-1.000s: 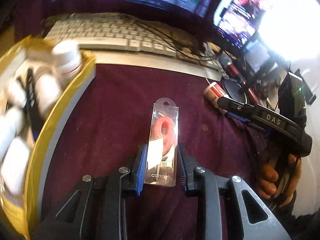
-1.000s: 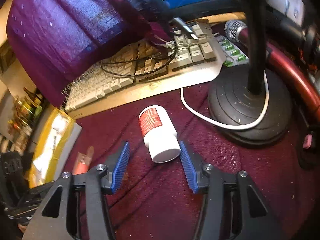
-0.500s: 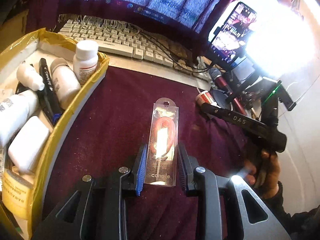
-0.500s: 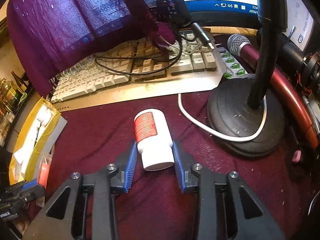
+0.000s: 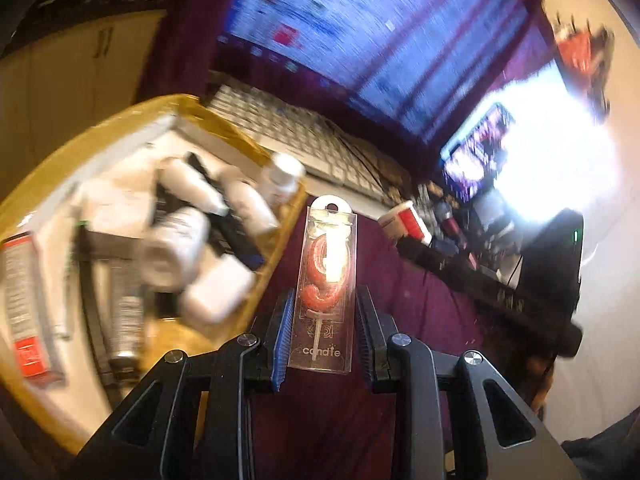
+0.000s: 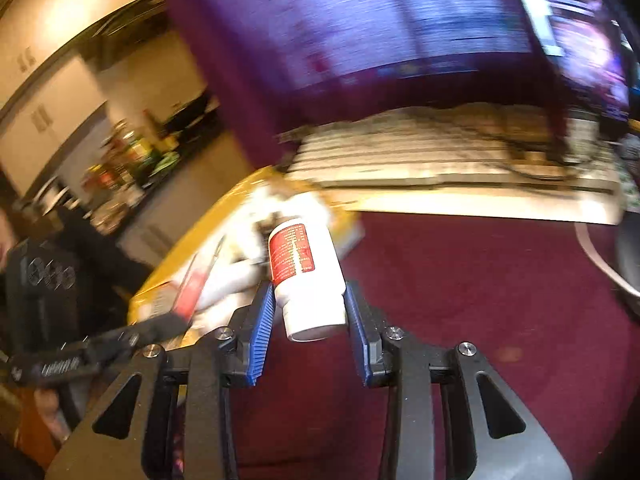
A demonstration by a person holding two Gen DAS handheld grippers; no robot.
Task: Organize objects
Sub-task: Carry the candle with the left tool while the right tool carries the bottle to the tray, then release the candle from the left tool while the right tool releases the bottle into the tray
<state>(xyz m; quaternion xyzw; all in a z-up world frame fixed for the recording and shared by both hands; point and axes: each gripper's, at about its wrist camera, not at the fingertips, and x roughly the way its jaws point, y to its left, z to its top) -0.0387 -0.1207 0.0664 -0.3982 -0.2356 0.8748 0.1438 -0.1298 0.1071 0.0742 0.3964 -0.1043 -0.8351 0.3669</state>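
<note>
Item 1: yellow box (image 5: 276, 248), on the maroon cloth (image 5: 404, 312) beside a pale keyboard (image 5: 288, 136); contains white bottles, a black pen and a red-and-white carton (print blurred, unreadable).

Item 2: white bottle (image 6: 306, 276), red label with small white print too blurred to read; clamped between the blue pads of the right gripper (image 6: 308, 332), lifted clear of the cloth, near the box's corner.

Item 3: clear packet (image 5: 326, 292) holding a red number-nine candle, printed "candle" at its lower end; clamped in the left gripper (image 5: 326, 332), just right of the box's rim.
</note>
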